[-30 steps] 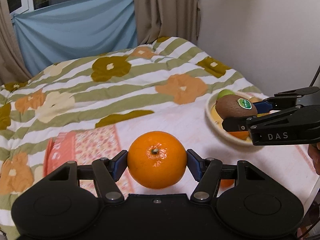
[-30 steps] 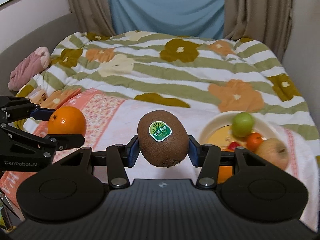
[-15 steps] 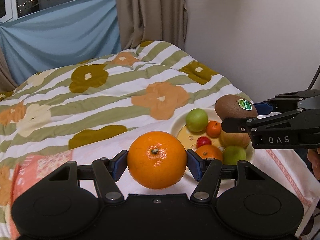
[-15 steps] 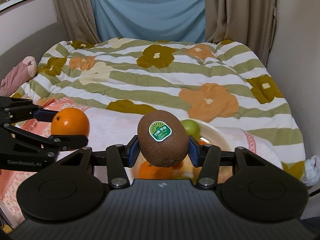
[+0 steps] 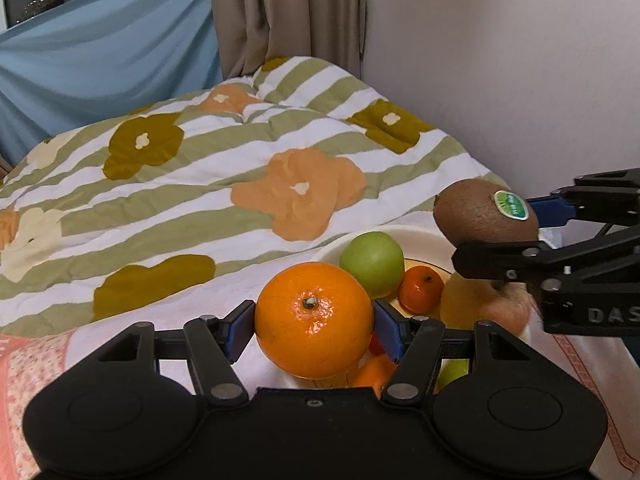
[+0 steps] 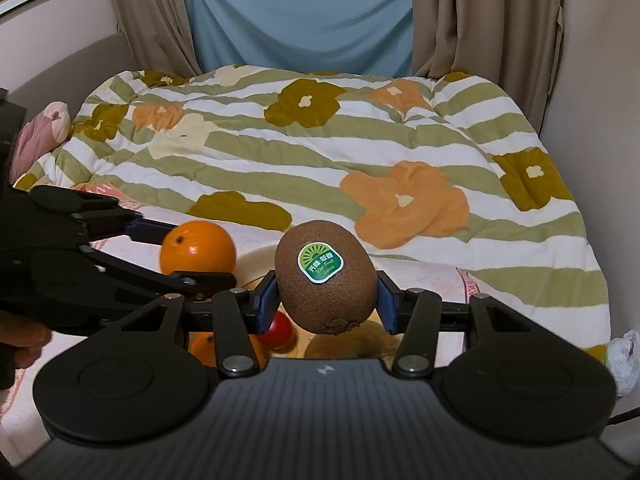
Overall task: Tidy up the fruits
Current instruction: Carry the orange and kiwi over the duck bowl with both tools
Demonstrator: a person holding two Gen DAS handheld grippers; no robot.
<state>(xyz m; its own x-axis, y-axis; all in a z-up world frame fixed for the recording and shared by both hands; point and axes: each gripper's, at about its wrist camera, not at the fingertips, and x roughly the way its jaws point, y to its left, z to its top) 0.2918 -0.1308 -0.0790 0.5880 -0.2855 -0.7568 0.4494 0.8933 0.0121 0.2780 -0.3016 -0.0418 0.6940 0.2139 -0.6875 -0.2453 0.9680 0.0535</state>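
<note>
The left claw point(image 5: 315, 320) was clamped on an orange point(image 5: 315, 320), the right claw point(image 6: 327, 297) on a kiwi point(image 6: 327, 276), both above the crowded plate point(image 5: 416, 236); dropped fruit could roll off its edge

Legible markings on the gripper body and on the fruit sticker.
We read the raised letters "DAS" on the black body of the right gripper point(image 5: 496, 240), cut off by the left wrist view's right edge. On the kiwi point(image 6: 326, 276) we see a green and white sticker point(image 6: 321, 263) with a sunburst sign; its small white characters and script line are too fine for us to read.
</note>
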